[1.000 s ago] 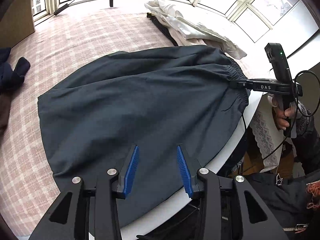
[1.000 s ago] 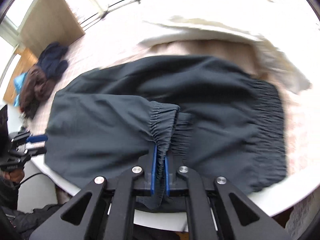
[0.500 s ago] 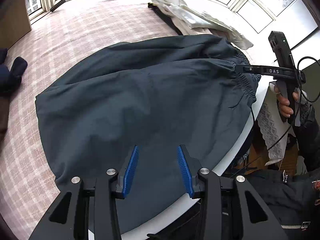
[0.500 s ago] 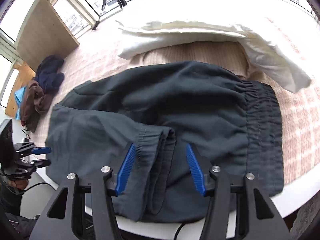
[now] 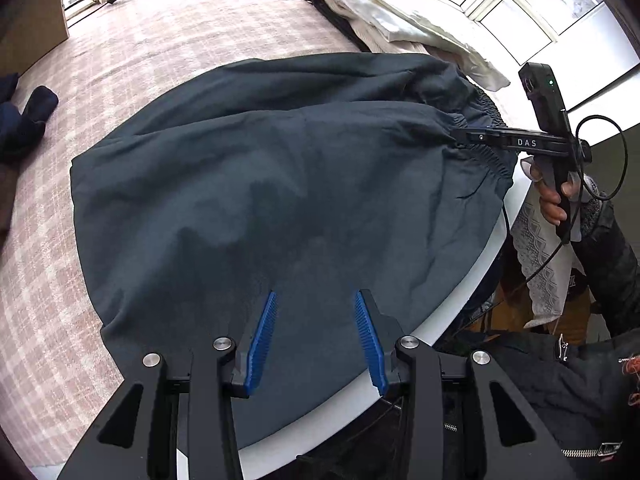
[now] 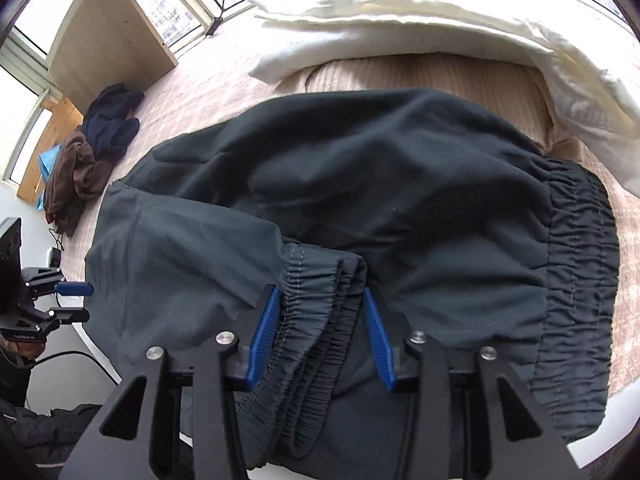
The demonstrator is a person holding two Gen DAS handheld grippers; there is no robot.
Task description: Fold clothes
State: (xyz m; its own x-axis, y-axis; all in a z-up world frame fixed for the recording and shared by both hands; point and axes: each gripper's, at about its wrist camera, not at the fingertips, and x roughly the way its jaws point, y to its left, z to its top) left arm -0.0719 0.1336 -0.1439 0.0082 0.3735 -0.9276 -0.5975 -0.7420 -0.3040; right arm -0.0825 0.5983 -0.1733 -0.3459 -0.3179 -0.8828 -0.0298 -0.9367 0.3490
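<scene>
Dark trousers (image 5: 280, 184) lie folded on a bed (image 5: 120, 60). Left gripper (image 5: 316, 334) hovers, jaws apart and empty. Right gripper (image 6: 322, 334), marked "DAS", is closing around gathered cuffs (image 6: 320, 280).

Both handheld grippers angled steeply downward, jaws apart.
Left black two-finger gripper with blue ribbed pads (image 5: 316, 336): parted, nothing between pads. Right black two-finger gripper with blue ribbed pads (image 6: 322, 336): jaws closing, gathered cloth between pads; bare hand (image 5: 554, 196) wraps its handle.
</scene>
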